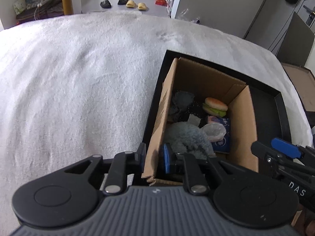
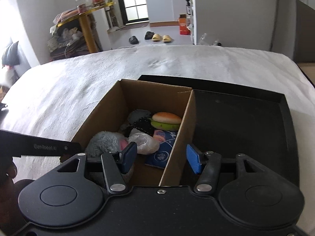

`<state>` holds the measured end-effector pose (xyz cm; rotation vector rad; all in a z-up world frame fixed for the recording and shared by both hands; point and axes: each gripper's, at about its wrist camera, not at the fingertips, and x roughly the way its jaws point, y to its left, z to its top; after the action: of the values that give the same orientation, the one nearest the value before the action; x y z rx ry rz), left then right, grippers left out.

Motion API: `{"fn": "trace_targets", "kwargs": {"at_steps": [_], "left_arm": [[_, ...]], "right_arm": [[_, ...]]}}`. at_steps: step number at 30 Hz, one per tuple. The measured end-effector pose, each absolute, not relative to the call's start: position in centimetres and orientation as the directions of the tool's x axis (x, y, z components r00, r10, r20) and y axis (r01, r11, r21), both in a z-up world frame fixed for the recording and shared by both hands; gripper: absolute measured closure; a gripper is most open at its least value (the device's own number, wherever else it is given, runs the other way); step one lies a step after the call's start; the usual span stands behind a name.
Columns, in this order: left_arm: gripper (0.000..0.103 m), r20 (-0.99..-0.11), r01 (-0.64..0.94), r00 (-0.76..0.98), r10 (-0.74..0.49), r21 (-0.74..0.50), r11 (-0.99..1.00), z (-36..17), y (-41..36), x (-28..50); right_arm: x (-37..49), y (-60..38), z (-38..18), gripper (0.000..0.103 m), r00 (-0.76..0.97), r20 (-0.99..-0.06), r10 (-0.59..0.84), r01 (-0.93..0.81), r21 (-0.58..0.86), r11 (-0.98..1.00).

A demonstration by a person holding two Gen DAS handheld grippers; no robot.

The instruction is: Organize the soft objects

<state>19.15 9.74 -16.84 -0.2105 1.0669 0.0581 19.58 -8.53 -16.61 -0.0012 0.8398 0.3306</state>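
"Status on the soft things, please. Where are they from your side?"

"All that I can see of them are inside the cardboard box point(image 2: 102, 118). It stands in the left part of a black tray point(image 2: 236, 118), and the tray lies on the bed point(image 1: 78, 78), on a white fluffy cover. The right part of the tray is bare."

"What is in the box?"

"Nearest me, a grey plush point(image 2: 104, 142) against the left wall. Beside it is a crumpled clear plastic bag point(image 2: 145, 142), lying partly over a blue tissue pack point(image 2: 159, 155) by the right wall. Further back, a hamburger toy point(image 2: 166, 118) sits in the far right corner, with a dark fuzzy cloth point(image 1: 182, 98) to its left and something black between them that I can't make out."

"And your claws?"

"My left claw point(image 1: 154, 155) points steeply down and sits astride the box's left wall near the front corner, one pad outside and the blue one inside. The pads are close together with the cardboard between them, but I can't tell whether they press on it. My right claw point(image 2: 161, 158) is spread wide and straddles the box's right wall, one pad over the box, the other over the tray. Neither pad touches the cardboard, and nothing is held."

"Anything beyond the bed?"

"Two pairs of slippers point(image 2: 161, 37) on the floor past its far edge."
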Motion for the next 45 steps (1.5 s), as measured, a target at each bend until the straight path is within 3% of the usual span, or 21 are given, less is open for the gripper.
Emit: {"fn": "trace_targets", "kwargs": {"at_steps": [8,14,24,34,45], "left_arm": [[0.068,-0.853,-0.128,0.522,-0.017,-0.098,0.987,-14.1,8.5,18.1],[0.056,-0.824,-0.117,0.566,-0.030,-0.116,0.986,-11.4,7.6,16.7],[0.047,-0.793,-0.068,0.607,-0.055,-0.120,0.990,-8.3,5.4,13.7],[0.018,-0.766,-0.017,0.635,-0.097,-0.140,0.990,-6.0,4.3,11.4],[0.012,-0.727,-0.012,0.684,-0.057,-0.089,0.996,-3.8,3.3,9.3]], "right_arm": [[18.5,-10.2,-14.6,0.046,0.653,-0.702,0.283,-0.259,0.144,0.955],[17.0,-12.0,-12.5,0.034,0.697,-0.655,0.292,-0.226,0.186,0.956],[14.6,-14.6,-9.8,0.021,0.753,-0.603,0.263,-0.180,0.195,0.964],[12.8,-16.3,-8.6,0.000,0.773,-0.586,0.244,-0.144,0.212,0.967],[10.8,-18.3,-7.3,0.000,0.786,-0.575,0.230,-0.110,0.235,0.966]]}}
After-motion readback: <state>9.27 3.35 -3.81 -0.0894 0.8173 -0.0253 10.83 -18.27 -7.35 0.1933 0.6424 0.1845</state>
